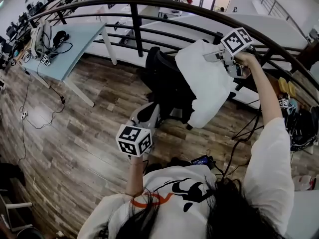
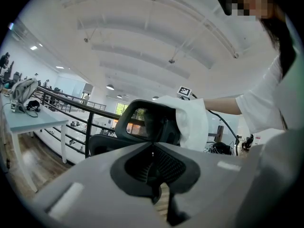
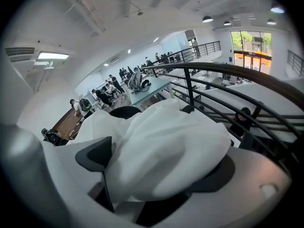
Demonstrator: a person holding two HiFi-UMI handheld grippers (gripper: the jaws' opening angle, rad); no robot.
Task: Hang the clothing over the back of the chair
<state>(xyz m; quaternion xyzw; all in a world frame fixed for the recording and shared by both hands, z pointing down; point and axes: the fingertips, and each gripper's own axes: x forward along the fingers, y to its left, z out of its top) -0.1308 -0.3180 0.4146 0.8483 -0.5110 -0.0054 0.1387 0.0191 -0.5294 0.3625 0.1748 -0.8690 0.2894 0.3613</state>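
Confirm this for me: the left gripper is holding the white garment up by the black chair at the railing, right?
Not the left one. The right gripper is holding the white garment up by the black chair at the railing; the right gripper view shows the cloth bunched between its jaws. The left gripper sits low with nothing in it.

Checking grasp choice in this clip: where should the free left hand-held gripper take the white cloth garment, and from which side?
Probably the loose lower edge of the white cloth garment, approached from below on the person's left. The right hand-held gripper pinches its bunched top, so the cloth hangs free by the black office chair, nearest the left hand-held gripper.
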